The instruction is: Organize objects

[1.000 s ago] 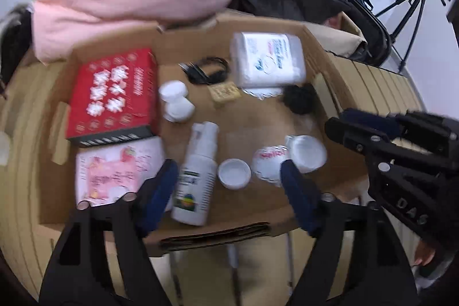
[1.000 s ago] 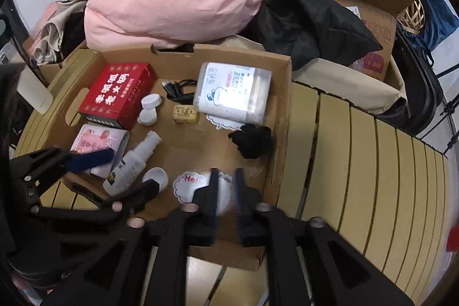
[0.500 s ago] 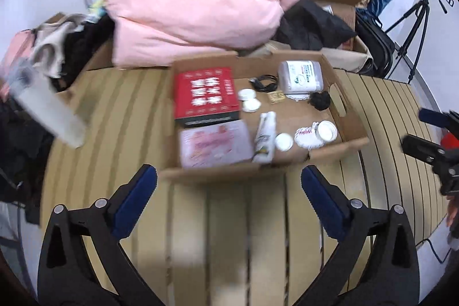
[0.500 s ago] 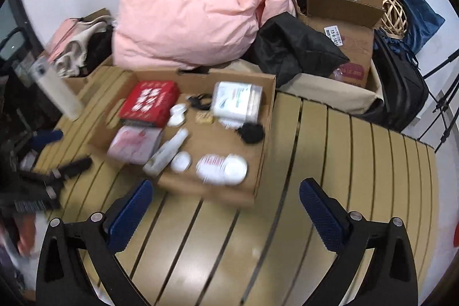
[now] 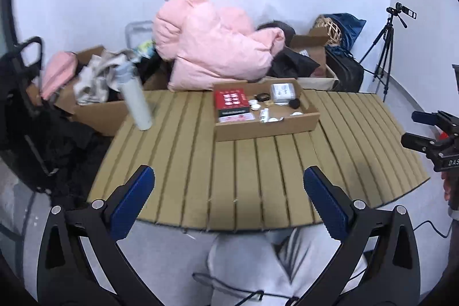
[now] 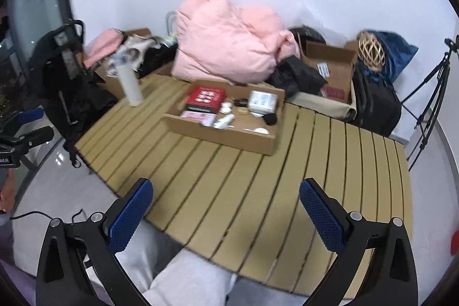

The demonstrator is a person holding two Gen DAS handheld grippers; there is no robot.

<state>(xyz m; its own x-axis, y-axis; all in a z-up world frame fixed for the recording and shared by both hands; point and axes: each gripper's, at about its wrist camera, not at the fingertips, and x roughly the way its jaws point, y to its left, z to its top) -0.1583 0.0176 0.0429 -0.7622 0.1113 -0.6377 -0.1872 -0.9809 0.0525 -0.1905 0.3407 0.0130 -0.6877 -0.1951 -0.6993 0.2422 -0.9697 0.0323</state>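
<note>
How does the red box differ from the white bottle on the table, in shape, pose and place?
The red box is flat and rectangular and lies inside the cardboard tray; the white bottle is a tall cylinder and stands upright on the bare slatted table, left of the tray. Neither is in a gripper.

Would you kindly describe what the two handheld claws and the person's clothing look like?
Both the left claw and the right claw are black plastic frames with triangular cut-outs and silver rivets; each finger carries a blue, finely textured pad. White lettering marks the body of the right claw in the left view. The person wears light grey trousers with a drawcord.
</note>
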